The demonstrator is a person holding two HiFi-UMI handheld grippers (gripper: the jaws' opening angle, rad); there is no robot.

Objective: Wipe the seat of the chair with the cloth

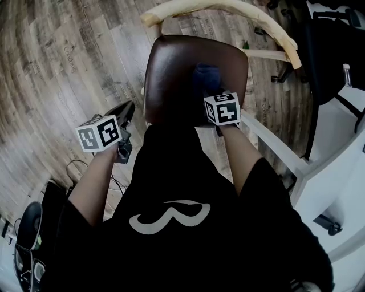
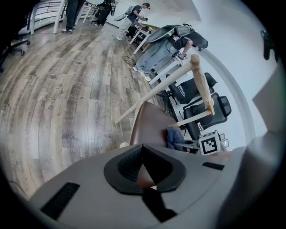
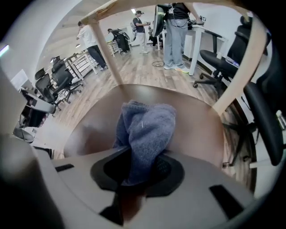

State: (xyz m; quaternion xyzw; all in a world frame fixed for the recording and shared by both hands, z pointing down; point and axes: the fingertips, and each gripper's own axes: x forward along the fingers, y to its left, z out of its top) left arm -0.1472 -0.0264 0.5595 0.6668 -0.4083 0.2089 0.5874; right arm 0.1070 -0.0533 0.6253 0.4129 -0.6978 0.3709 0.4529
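Observation:
The chair has a dark brown seat [image 1: 171, 74] and a pale wooden curved backrest [image 1: 228, 11]. A blue-grey cloth [image 1: 206, 77] lies bunched on the seat's right half. My right gripper [image 1: 214, 94] is shut on the cloth [image 3: 145, 134], which hangs out of the jaws over the seat [image 3: 196, 125]. My left gripper [image 1: 122, 117] hovers over the floor just left of the seat's near edge, jaws together with nothing held. In the left gripper view the seat [image 2: 149, 127], the cloth [image 2: 175, 136] and the backrest [image 2: 202, 82] lie ahead and to the right.
Wood floor [image 1: 63, 63] surrounds the chair. A white desk [image 1: 336, 171] stands close on the right, with black office chairs [image 3: 263, 103] behind the backrest. People [image 3: 174, 31] stand at desks in the background. Cables and dark gear [image 1: 34, 228] lie at the lower left.

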